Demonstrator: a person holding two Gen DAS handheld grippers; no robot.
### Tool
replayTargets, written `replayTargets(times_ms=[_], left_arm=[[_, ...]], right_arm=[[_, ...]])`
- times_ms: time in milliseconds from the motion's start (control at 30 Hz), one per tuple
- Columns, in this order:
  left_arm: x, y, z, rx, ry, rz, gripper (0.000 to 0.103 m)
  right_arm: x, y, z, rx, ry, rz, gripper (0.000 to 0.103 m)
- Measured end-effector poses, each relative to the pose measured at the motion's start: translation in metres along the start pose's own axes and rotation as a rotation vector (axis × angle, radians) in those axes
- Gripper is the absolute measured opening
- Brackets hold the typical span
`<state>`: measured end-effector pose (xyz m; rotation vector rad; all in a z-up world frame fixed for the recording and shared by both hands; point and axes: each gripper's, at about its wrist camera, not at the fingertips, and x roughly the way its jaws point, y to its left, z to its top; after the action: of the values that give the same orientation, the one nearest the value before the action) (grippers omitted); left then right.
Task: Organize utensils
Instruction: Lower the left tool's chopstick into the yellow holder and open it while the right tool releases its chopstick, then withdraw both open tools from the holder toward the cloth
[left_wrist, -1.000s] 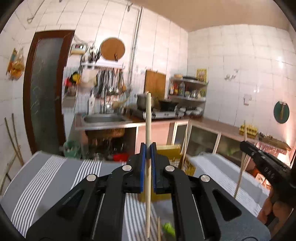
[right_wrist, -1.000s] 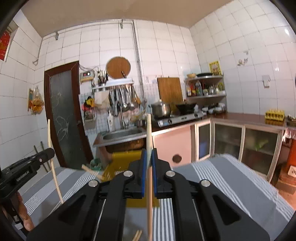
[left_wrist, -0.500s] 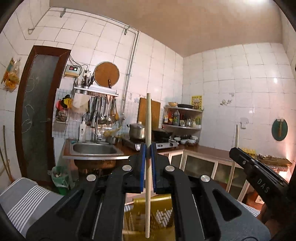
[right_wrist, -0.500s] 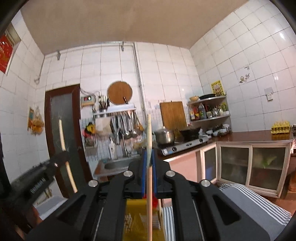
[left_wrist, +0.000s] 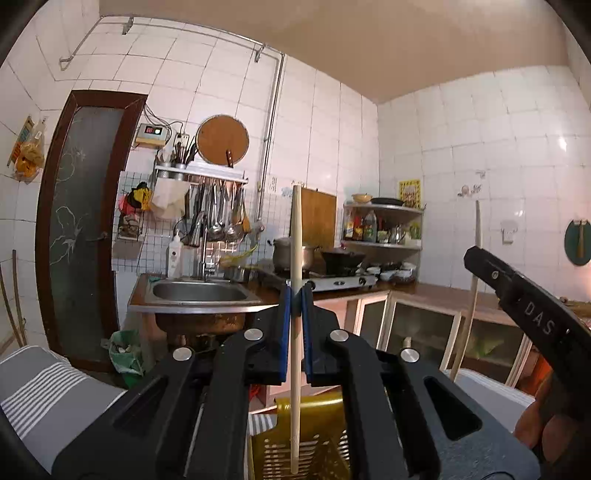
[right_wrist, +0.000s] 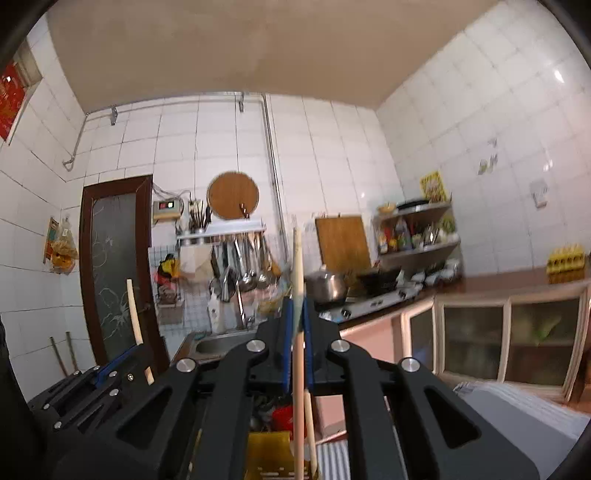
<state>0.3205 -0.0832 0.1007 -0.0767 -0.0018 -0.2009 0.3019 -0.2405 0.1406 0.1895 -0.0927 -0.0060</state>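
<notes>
Both claws grip upright chopsticks.
Left claw (left_wrist: 294, 295) pinches a chopstick (left_wrist: 295, 332); right claw (right_wrist: 296, 310) pinches another chopstick (right_wrist: 297, 350); both hang over the yellow basket (left_wrist: 317, 443).

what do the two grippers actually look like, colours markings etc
Both are matte black plastic with angular linkage arms, cut-out slots and round silver rivets. The left gripper and right gripper each have blue pads lining the inner faces of the fingers. Seen side-on from the left wrist view, the right gripper's body bears pale "DAS" lettering. No cables or sleeves show.
</notes>
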Motion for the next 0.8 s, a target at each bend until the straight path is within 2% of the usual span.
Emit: replayTargets(times_ms=[200,300,433,500,567,600,667,733,800], left_arm=[[0.015,0.006,-0.021,-0.012,0.067,-0.001,0.004],[0.016,0.005,-0.026,0.011,0.090,0.022,0.004],[0.019,0.010,-0.029,-0.010,0.142,0.032,0.005],[0.020,0.011,-0.029,-0.006,0.166,0.026,0.008],[0.018,0.013,-0.025,-0.004,0.193,0.030,0.017],[0.014,0.014,-0.021,-0.009,0.204,0.033,0.025],[0.005,0.021,-0.010,-0.027,0.216,0.035,0.035],[-0.007,0.028,0.001,-0.049,0.224,0.025,0.061],[-0.021,0.034,0.009,-0.061,0.225,0.025,0.080]], right_arm=[[0.015,-0.002,-0.030,-0.015,0.115,0.014,0.006],[0.016,0.001,-0.041,-0.061,0.162,0.006,0.006],[0.016,-0.003,-0.053,-0.075,0.227,-0.001,0.006],[0.018,-0.007,-0.054,-0.064,0.267,-0.004,0.007],[0.018,-0.011,-0.053,-0.074,0.312,-0.023,0.009],[0.017,-0.013,-0.051,-0.077,0.329,-0.030,0.012],[0.007,-0.021,-0.042,-0.069,0.340,-0.050,0.048],[-0.004,-0.026,-0.034,-0.067,0.353,-0.067,0.051],[-0.014,-0.031,-0.028,-0.063,0.380,-0.082,0.057]])
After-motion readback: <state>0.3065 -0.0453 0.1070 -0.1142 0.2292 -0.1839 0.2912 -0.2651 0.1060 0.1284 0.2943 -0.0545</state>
